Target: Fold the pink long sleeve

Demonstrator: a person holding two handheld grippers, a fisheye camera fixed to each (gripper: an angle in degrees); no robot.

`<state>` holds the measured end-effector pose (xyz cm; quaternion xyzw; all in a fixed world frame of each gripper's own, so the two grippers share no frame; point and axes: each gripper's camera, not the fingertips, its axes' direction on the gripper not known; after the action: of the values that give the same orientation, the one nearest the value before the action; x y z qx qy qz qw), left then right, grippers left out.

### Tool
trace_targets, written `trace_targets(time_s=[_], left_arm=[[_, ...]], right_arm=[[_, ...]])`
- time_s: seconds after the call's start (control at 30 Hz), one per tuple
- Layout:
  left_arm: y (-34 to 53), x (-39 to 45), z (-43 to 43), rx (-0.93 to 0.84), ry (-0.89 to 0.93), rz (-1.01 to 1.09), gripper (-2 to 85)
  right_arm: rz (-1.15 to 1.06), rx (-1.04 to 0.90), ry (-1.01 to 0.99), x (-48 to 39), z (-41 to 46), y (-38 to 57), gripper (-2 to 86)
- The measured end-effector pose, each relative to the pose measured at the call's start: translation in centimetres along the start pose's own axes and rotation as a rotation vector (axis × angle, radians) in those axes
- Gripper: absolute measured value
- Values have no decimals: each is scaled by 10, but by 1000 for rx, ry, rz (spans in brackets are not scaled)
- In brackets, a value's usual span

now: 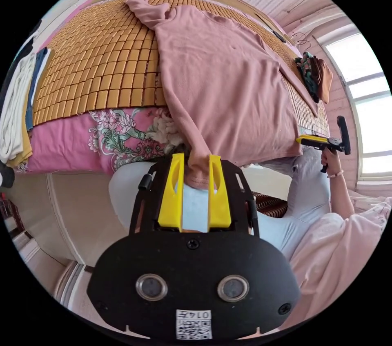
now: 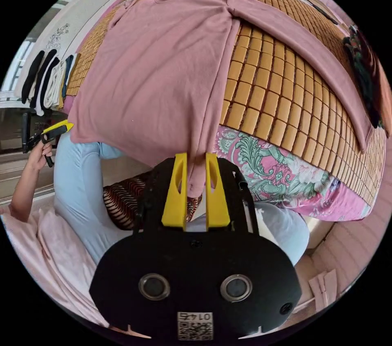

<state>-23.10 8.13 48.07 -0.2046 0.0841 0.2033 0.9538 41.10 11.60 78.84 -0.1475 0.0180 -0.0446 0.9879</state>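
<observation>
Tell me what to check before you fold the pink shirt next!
1. Left gripper pinching the shirt: ok, hem fabric sits between both yellow jaws.
2. Right gripper pinching the shirt: ok, hem fabric sits between its jaws too.
3. Shirt body flat on the mat: ok, mostly smooth, with the hem edge hanging off the bed.
4. Sleeves spread out: ok for the sleeve in the right gripper view, lying straight across the mat; the other looks bunched near the shoulder, not ok.
5. Room on the mat for folding: ok, other clothes lie off to the sides.
</observation>
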Motion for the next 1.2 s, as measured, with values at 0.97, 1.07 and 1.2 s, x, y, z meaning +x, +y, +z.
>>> trace_targets(time_s=[0.97, 1.07, 1.2], left_arm=[[-9, -188, -102, 469, 30, -7, 15], [-75, -196, -97, 466, 1, -31, -1], [-146, -199, -83, 466, -61, -60, 31]], right_arm=[[-387, 316, -222, -181, -169, -267, 47], [-394, 307, -291, -232, -155, -335, 65], [-324, 191, -328, -265, -124, -407, 82]])
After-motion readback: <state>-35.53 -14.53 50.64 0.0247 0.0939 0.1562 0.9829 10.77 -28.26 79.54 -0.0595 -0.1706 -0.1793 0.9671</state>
